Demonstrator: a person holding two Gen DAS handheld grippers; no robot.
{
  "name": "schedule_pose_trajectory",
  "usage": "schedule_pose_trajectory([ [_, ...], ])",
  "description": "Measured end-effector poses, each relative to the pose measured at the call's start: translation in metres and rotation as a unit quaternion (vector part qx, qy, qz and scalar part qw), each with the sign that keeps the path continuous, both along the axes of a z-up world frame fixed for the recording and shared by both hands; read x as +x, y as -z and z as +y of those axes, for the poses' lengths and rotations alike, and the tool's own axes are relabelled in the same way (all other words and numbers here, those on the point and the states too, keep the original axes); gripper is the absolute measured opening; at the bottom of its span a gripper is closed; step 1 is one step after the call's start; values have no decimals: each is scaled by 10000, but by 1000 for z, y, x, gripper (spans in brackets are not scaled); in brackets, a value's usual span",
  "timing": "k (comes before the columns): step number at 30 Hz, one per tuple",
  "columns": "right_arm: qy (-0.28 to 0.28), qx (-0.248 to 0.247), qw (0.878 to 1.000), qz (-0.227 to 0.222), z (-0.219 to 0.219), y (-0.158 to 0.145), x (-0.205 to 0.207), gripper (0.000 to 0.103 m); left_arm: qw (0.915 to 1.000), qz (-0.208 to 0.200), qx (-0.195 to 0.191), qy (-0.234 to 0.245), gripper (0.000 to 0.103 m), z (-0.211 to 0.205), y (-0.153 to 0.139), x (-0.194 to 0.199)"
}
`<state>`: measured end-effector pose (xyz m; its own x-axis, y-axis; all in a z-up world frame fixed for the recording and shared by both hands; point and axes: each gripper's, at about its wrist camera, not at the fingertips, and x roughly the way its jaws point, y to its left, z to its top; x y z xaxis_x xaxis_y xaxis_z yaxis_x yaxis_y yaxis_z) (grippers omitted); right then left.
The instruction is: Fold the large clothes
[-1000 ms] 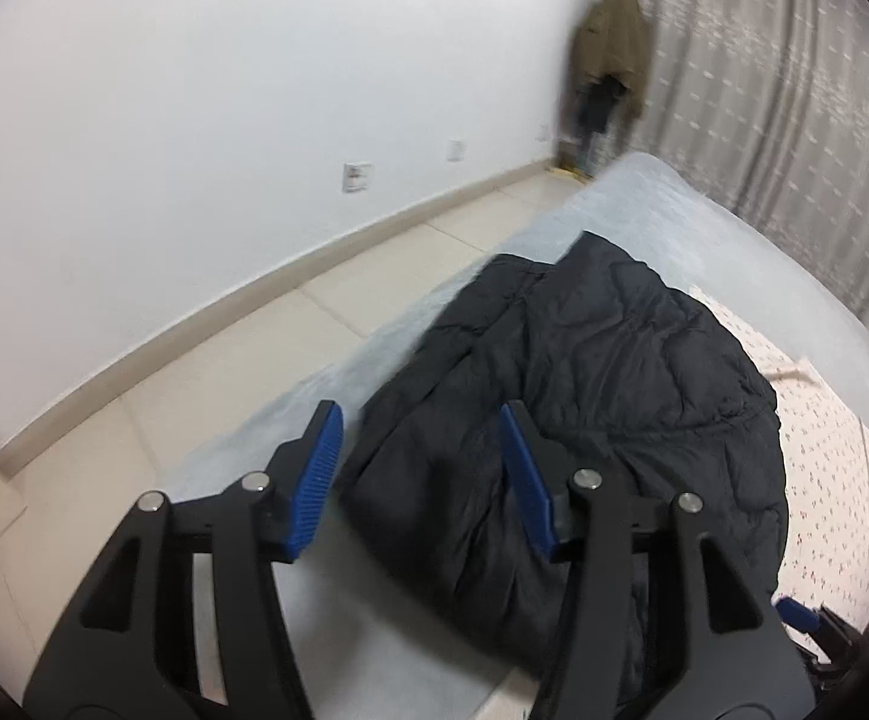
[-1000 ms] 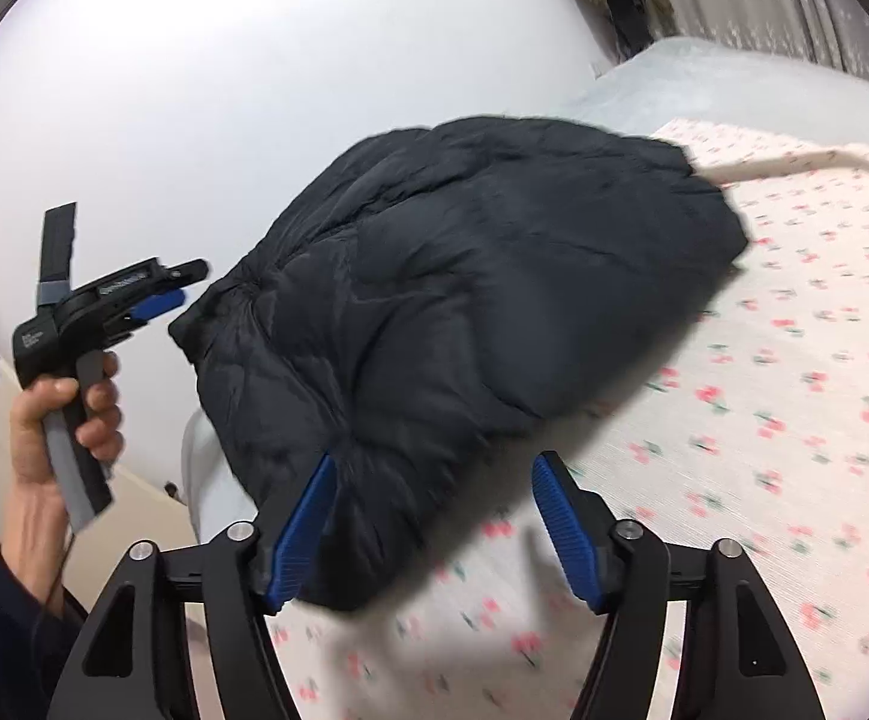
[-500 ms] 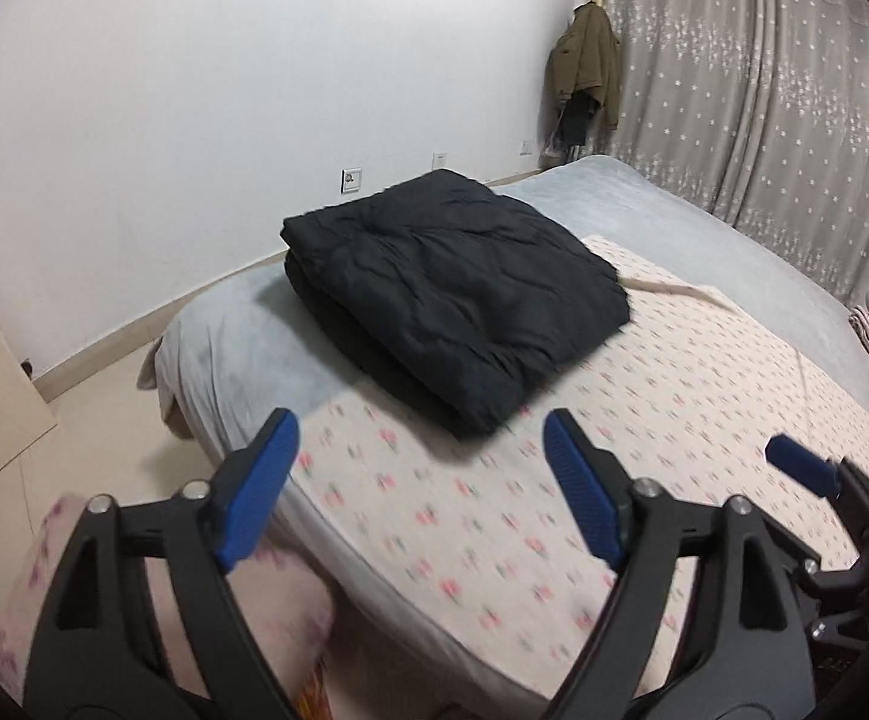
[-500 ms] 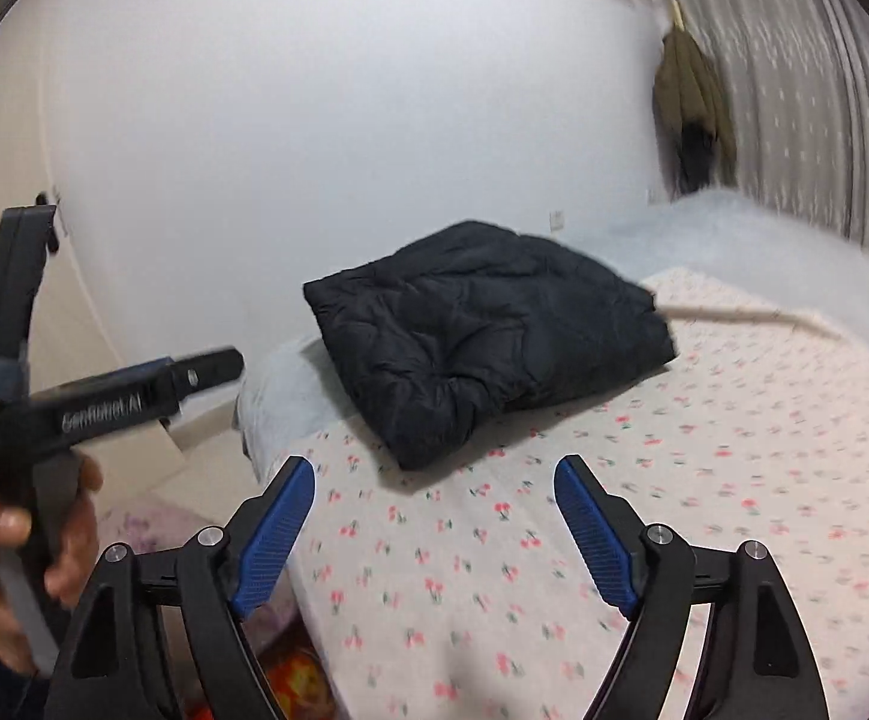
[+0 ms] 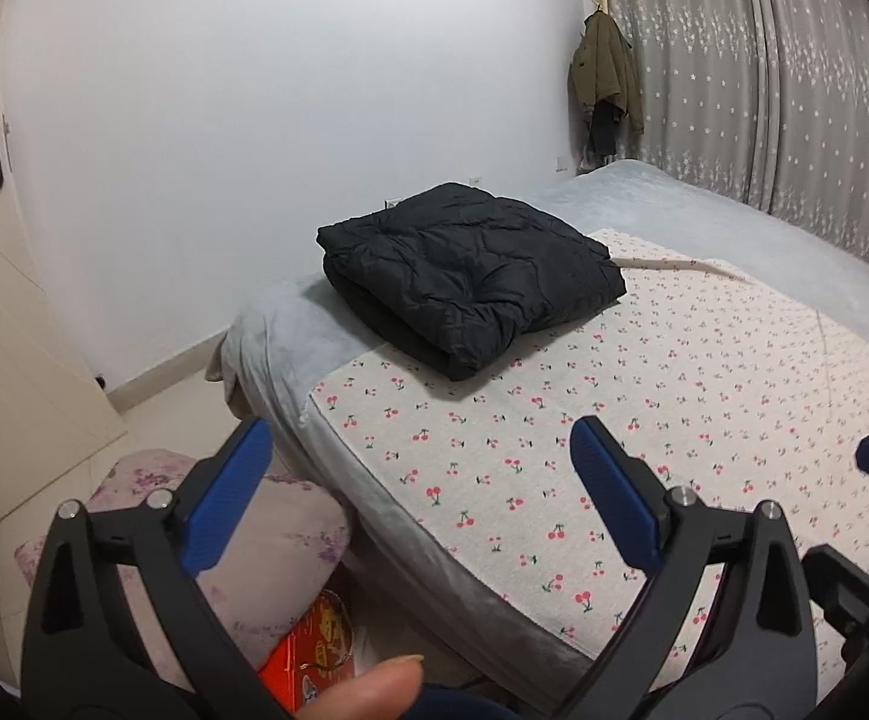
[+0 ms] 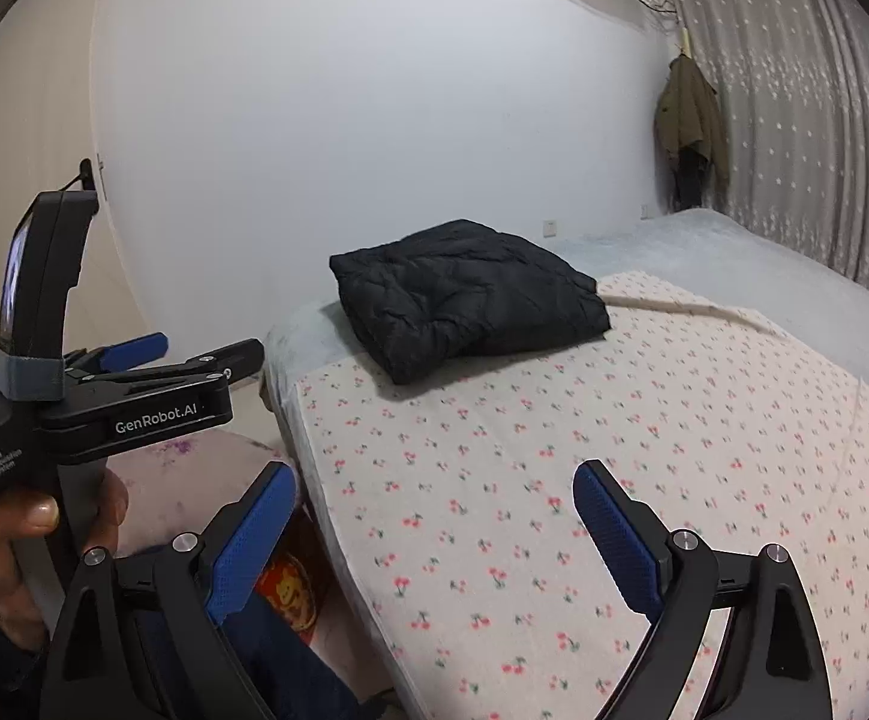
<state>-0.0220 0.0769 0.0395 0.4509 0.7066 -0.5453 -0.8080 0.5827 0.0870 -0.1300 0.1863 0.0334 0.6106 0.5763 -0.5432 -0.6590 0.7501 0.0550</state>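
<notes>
- The black puffer jacket (image 5: pixel 464 282) lies folded on the bed (image 5: pixel 734 372); folding is judged complete.
- The left gripper (image 5: pixel 422 480) and right gripper (image 6: pixel 434 516) are held wide, empty; no further grasp seems needed.

"genrobot.ai" – and "data acquisition system" – on the left gripper (image 6: pixel 194 354).

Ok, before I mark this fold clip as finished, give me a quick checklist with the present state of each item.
1. Black jacket folded into a compact bundle: ok.
2. Jacket resting fully on the bed, near its corner: ok.
3. Left gripper open, holding nothing: ok.
4. Right gripper open, holding nothing: ok.
5. Both grippers clear of the jacket: ok.
6. Sleeves tucked inside the fold: cannot tell, underside hidden.
</notes>
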Motion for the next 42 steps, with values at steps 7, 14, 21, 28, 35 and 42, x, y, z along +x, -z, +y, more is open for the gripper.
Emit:
schedule_pose_trajectory([
  [7,-115,59,9988,-472,-22,3,-12,95,9996,-11,243,-130,102,-28,-1,-2],
  [14,137,511,9986,-1,-49,14,6,96,9977,230,627,-113,102,-52,3,7],
  [21,115,718,9972,163,-52,14,8,96,9982,161,564,-121,102,-52,1,2],
  [28,96,646,9978,102,-42,15,6,96,9990,130,414,-94,102,-48,2,0],
  [35,164,841,9962,133,-32,6,12,96,9992,114,372,-65,102,-47,2,1],
  [42,183,776,9966,198,-26,11,17,96,9994,96,320,-108,102,-42,2,-1],
])
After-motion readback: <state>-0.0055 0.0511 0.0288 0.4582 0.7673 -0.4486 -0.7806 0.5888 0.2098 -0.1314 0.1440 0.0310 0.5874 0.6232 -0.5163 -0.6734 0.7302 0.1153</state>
